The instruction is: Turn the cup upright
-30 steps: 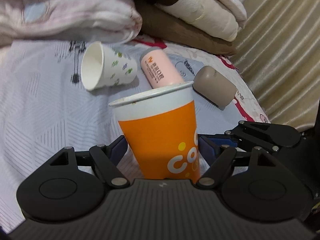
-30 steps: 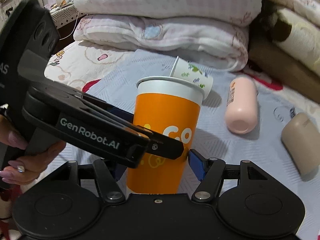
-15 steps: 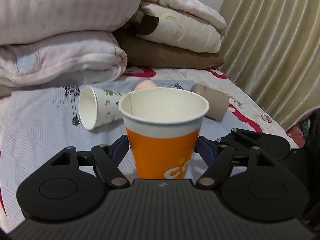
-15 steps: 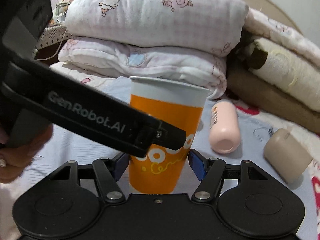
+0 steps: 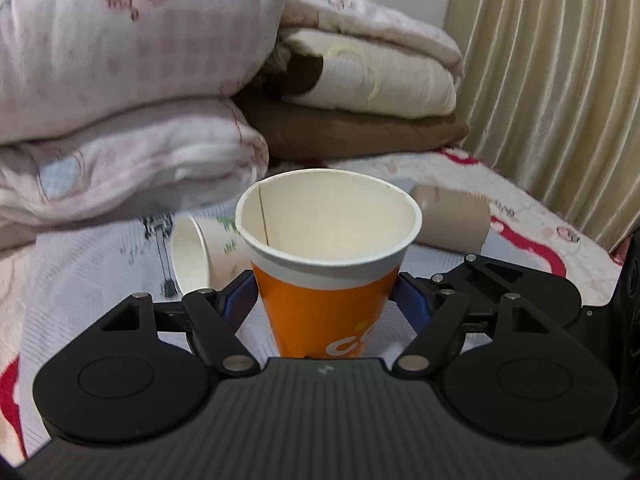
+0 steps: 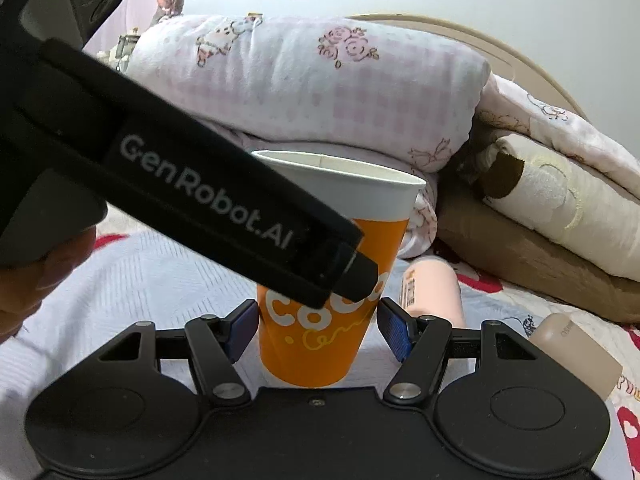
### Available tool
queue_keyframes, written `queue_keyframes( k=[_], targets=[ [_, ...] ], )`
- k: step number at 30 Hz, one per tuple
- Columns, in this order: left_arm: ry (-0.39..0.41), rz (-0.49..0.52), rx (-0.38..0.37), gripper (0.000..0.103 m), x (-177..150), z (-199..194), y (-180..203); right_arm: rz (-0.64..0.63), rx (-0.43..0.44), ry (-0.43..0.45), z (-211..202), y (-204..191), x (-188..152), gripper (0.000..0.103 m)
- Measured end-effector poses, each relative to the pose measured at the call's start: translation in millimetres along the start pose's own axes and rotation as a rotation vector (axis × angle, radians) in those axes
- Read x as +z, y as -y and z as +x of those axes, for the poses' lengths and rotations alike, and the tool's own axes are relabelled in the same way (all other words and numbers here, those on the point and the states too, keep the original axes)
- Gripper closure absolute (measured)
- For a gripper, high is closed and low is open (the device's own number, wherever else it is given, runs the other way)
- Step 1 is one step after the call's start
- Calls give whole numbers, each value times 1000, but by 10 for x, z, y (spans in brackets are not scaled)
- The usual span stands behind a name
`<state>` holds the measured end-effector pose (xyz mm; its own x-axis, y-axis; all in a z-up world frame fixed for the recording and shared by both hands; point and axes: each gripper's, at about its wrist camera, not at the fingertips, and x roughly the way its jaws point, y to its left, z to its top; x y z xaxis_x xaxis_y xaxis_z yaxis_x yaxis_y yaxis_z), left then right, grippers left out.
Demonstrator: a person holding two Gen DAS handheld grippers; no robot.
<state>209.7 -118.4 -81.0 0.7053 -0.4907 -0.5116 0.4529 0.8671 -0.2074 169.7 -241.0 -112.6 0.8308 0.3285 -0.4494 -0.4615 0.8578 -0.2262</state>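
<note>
An orange paper cup (image 5: pixel 324 308) with a white rim stands upright, mouth up, between the jaws of my left gripper (image 5: pixel 325 296), whose blue pads press its sides. The same cup (image 6: pixel 320 340) shows in the right wrist view between the blue pads of my right gripper (image 6: pixel 318 328); a small gap shows on the right side. The left gripper's black arm (image 6: pixel 208 200) crosses in front of the cup there.
A white patterned paper cup (image 5: pixel 200 256) lies on its side on the bed. A pink bottle (image 6: pixel 432 292) and a beige cylinder (image 5: pixel 452 220) also lie there. Folded quilts (image 5: pixel 120 80) are stacked behind. A curtain (image 5: pixel 560 80) hangs at right.
The orange cup has tipped toward the left camera so its open mouth now shows. Both views have swung upward, showing more of the quilts.
</note>
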Motion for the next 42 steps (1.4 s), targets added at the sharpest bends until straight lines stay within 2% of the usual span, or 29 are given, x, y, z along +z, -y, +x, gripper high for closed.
queue_keyframes(
  k=[3, 9, 16, 21, 25, 37, 42],
  targets=[
    [25, 42, 12, 29, -60, 6, 70, 27, 1, 10, 7, 29, -85, 33],
    [31, 43, 11, 28, -84, -5, 89, 34, -1, -35, 17, 42, -15, 32],
    [-20, -35, -57, 27, -90, 4, -27, 52, 8, -46, -8, 38, -11, 28],
    [-62, -17, -73, 26, -104, 32, -27, 39, 17, -37, -30, 24, -9, 23],
    [-81, -23, -77, 26, -127, 56, -12, 49, 21, -30, -70, 38, -9, 22],
    [-119, -31, -13, 24, -156, -71, 36, 130, 15, 7, -145, 86, -63, 17],
    [-148, -51, 20, 24, -217, -196, 108, 138, -12, -13, -170, 65, -111, 17]
  ],
)
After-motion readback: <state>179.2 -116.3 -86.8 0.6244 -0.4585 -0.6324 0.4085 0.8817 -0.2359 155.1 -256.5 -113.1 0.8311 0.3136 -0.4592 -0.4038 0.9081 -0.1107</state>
